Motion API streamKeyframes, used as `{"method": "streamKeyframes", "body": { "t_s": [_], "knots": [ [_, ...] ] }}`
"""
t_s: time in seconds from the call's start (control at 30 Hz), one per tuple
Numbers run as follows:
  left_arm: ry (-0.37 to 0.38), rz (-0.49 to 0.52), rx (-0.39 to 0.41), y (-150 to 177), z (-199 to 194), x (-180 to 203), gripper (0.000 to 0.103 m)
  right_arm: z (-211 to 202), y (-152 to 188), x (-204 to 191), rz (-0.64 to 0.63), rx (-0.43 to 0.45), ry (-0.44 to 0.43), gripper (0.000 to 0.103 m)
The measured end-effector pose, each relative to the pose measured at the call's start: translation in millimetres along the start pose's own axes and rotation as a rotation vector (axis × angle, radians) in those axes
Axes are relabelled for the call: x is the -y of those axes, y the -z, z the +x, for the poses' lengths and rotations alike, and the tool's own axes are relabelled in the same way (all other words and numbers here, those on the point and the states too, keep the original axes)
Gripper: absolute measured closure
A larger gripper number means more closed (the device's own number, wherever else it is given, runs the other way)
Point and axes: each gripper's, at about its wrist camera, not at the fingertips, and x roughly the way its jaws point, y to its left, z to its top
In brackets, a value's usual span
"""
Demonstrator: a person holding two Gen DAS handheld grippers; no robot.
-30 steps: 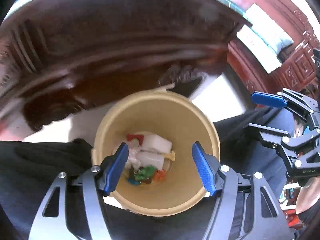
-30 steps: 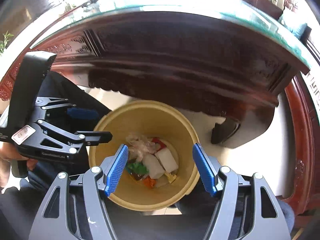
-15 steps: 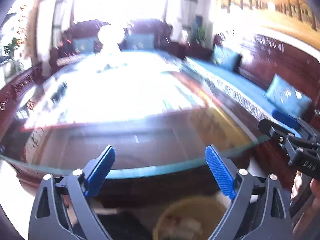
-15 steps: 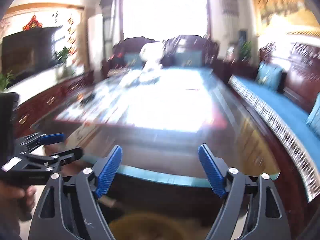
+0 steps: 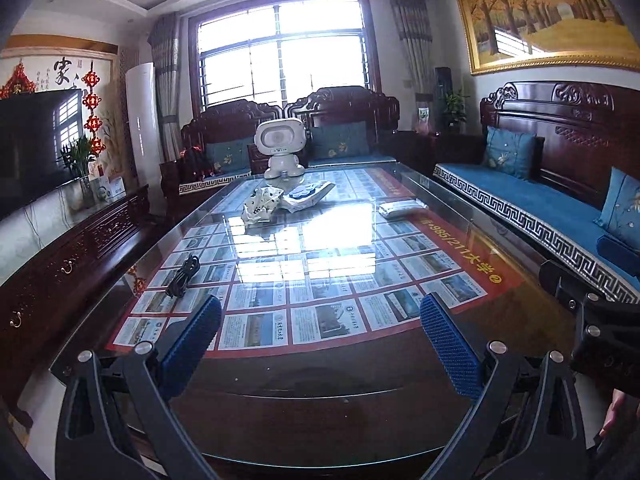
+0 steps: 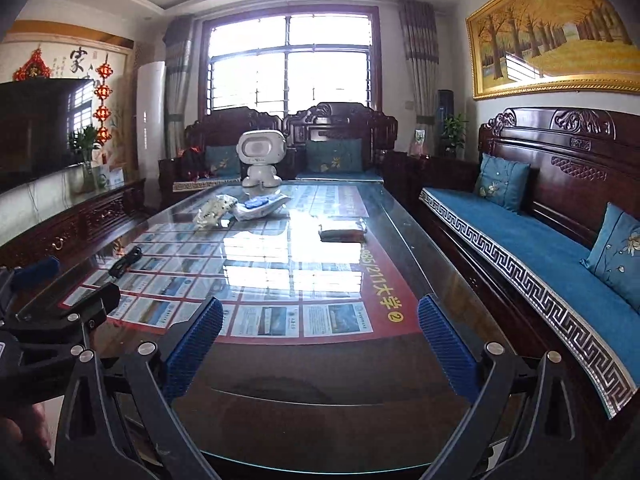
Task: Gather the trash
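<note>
Left tool and right tool: jaws opening, empty. Crumpled spotted wrapper on table: likely light, soft; pinch a raised fold.

My right gripper is cut off by the left view's edge, so its fingers stay unseen there. The crumpled wrappers far down the worktop are too small to identify.

Both wrist views low at table end, facing window, side by side
</note>
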Motion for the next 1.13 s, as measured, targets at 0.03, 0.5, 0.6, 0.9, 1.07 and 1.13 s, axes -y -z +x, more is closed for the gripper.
{"method": "streamKeyframes", "body": {
  "t_s": [0.03,0.5,0.6,0.9,1.07,1.13],
  "knots": [
    [0.010,0.002,-0.004,-1,3,1,0.004,3,1,1,0.003,-0.006,0.000,0.008],
    [0.046,-0.063,-0.051,-2,23,7,0.004,16,7,18,0.051,-0.051,0.004,0.008],
    [0.040,-0.077,-0.064,-2,27,3,0.004,18,7,19,0.058,-0.057,0.004,0.008],
    [0.035,-0.076,-0.059,-5,31,2,0.004,24,11,21,0.069,-0.087,-0.001,0.008],
    [0.049,-0.075,-0.063,-7,34,2,0.004,26,10,18,0.054,-0.097,-0.010,0.008],
    [0.048,-0.078,-0.066,-7,35,1,0.004,28,9,16,0.050,-0.099,-0.016,0.008]
  ]
}}
